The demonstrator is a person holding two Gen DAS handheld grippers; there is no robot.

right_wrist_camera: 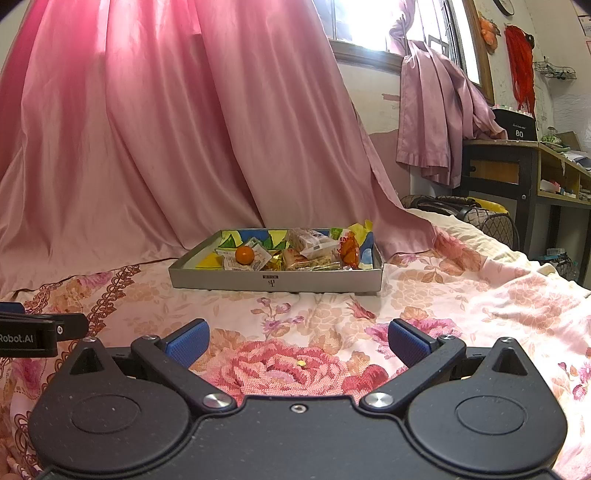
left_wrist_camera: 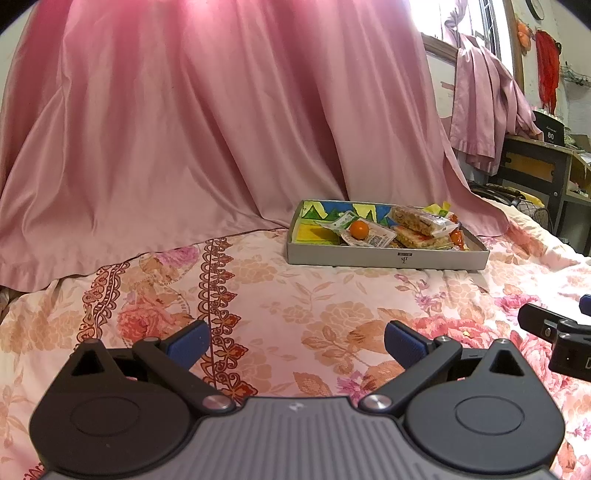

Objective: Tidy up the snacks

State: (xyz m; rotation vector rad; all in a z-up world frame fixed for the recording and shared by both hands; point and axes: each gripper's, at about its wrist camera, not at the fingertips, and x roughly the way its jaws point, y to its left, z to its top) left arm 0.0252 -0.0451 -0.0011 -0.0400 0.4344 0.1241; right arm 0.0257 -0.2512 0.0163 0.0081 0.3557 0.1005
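Snacks — wrapped bars, packets, small round orange fruit [right_wrist_camera: 244,254] — were seen inside shallow grey cardboard tray [right_wrist_camera: 275,282] on floral bedsheet [right_wrist_camera: 443,295] | left gripper [left_wrist_camera: 293,345] and right gripper [right_wrist_camera: 297,341] were held agape, empty, well short | stage unsettled — gathered or awaiting sorting.

Home bedroom, floral bedsheet [right_wrist_camera: 424,295] near, pink curtain [right_wrist_camera: 166,129] draped far behind, sunlit window [right_wrist_camera: 369,22] far right, wooden desk [right_wrist_camera: 517,162] with shelves at right

Flat grey box [right_wrist_camera: 275,282] lying on the flowery bed, colourful inside, small round orange fruit [right_wrist_camera: 244,254] on top of white packets [right_wrist_camera: 258,258], wrapped snack bars [left_wrist_camera: 417,221] piled at its right end, orange wrapped sweets [right_wrist_camera: 349,249] beside them
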